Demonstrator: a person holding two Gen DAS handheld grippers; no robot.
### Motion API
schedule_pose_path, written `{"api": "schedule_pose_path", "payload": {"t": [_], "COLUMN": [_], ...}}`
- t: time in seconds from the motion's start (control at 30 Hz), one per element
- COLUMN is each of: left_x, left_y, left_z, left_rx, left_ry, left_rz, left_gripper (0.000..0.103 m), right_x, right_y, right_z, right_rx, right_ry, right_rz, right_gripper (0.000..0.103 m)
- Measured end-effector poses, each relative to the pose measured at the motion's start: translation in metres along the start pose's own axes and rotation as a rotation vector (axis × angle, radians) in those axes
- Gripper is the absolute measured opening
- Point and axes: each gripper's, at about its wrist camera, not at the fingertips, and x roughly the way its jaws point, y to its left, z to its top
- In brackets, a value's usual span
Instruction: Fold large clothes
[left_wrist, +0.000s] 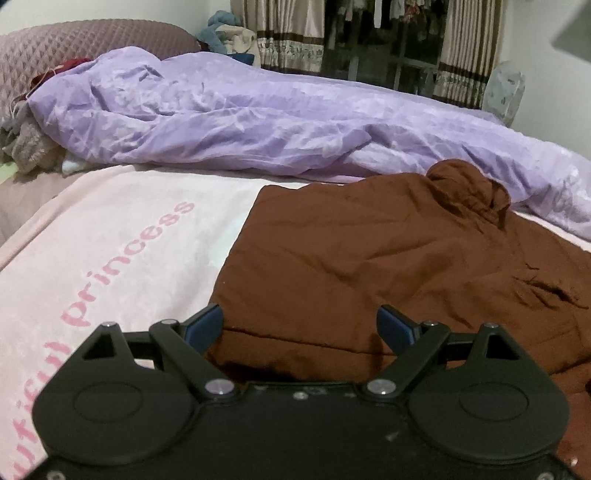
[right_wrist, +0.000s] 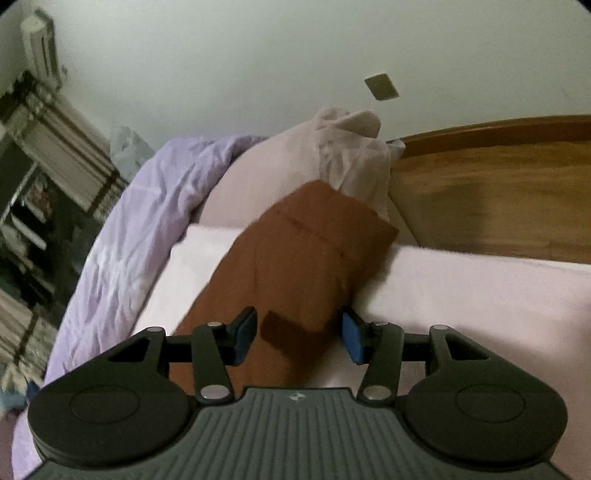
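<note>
Left tongs (left_wrist: 300, 325) released, spread over near edge of brown garment (left_wrist: 369, 251) on bed. Left view only: pink blanket (left_wrist: 110, 240) w/ "princess" lettering, purple duvet (left_wrist: 240, 118) beyond. Right tongs (right_wrist: 299, 332) released above garment; wooden headboard (right_wrist: 498, 192) far right.

1. My left gripper (left_wrist: 300, 325) has its jaws spread wide, the blue pads (left_wrist: 207, 326) far apart and gripping nothing.
2. My right gripper (right_wrist: 299, 334) is parted too, blue pads (right_wrist: 352, 341) facing each other, nothing clamped.
</note>
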Motion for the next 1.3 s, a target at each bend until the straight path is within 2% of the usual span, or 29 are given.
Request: {"api": "schedule_pose_path", "payload": {"t": [0.17, 0.2, 0.23, 0.27, 0.37, 0.47, 0.6, 0.7, 0.8, 0.9, 0.97, 1.03, 1.1, 1.13, 1.2, 1.3], "left_x": [0.004, 0.004, 0.005, 0.005, 0.003, 0.001, 0.000, -0.003, -0.009, -0.018, -0.024, -0.025, -0.020, -0.014, -0.003, 0.013], "left_y": [0.001, 0.001, 0.001, 0.000, -0.001, 0.002, 0.004, 0.004, -0.002, -0.014, -0.026, -0.035, -0.042, -0.047, -0.060, -0.090], "left_z": [0.001, 0.001, 0.001, 0.001, 0.001, 0.001, 0.001, 0.001, 0.000, -0.002, -0.004, -0.005, -0.006, -0.006, -0.006, -0.006], "left_rx": [0.006, 0.008, 0.010, 0.011, 0.013, 0.004, -0.011, -0.016, -0.014, 0.011, 0.022, -0.014, -0.087, -0.136, -0.191, -0.209], "left_ry": [0.006, 0.007, 0.007, 0.006, 0.003, 0.000, -0.005, -0.010, -0.022, -0.036, -0.031, -0.005, 0.044, 0.078, 0.124, 0.177], "left_rz": [0.008, 0.008, 0.008, 0.007, -0.001, -0.015, -0.040, -0.063, -0.093, -0.158, -0.246, -0.365, -0.479, -0.541, -0.617, -0.675], "left_gripper": [0.092, 0.092, 0.092, 0.092, 0.092, 0.092, 0.092, 0.092, 0.092, 0.092, 0.092, 0.092, 0.092, 0.092, 0.091, 0.082], "right_x": [0.004, 0.004, 0.003, 0.001, -0.011, -0.033, -0.072, -0.102, -0.124, -0.134, -0.132, -0.125, -0.122, -0.122, -0.119, -0.108], "right_y": [0.002, 0.003, 0.005, 0.008, 0.024, 0.058, 0.125, 0.183, 0.233, 0.271, 0.286, 0.296, 0.294, 0.290, 0.278, 0.256], "right_z": [0.003, 0.002, 0.002, 0.002, 0.001, -0.003, -0.026, -0.067, -0.126, -0.201, -0.244, -0.285, -0.300, -0.301, -0.287, -0.251], "right_rx": [0.013, 0.008, -0.001, -0.013, -0.062, -0.173, -0.342, -0.513, -0.673, -0.813, -0.879, -0.964, -0.977, -0.967, -0.921, -0.822], "right_ry": [-0.025, -0.026, -0.034, -0.041, -0.069, -0.121, -0.172, -0.179, -0.138, -0.054, 0.034, 0.148, 0.216, 0.233, 0.233, 0.213], "right_rz": [0.000, -0.006, -0.017, -0.020, -0.003, 0.037, 0.182, 0.331, 0.487, 0.601, 0.651, 0.668, 0.672, 0.671, 0.650, 0.566], "right_gripper": [0.057, 0.051, 0.033, 0.023, 0.010, 0.009, 0.009, 0.010, 0.013, 0.024, 0.044, 0.048, 0.048, 0.049, 0.054, 0.056]}}
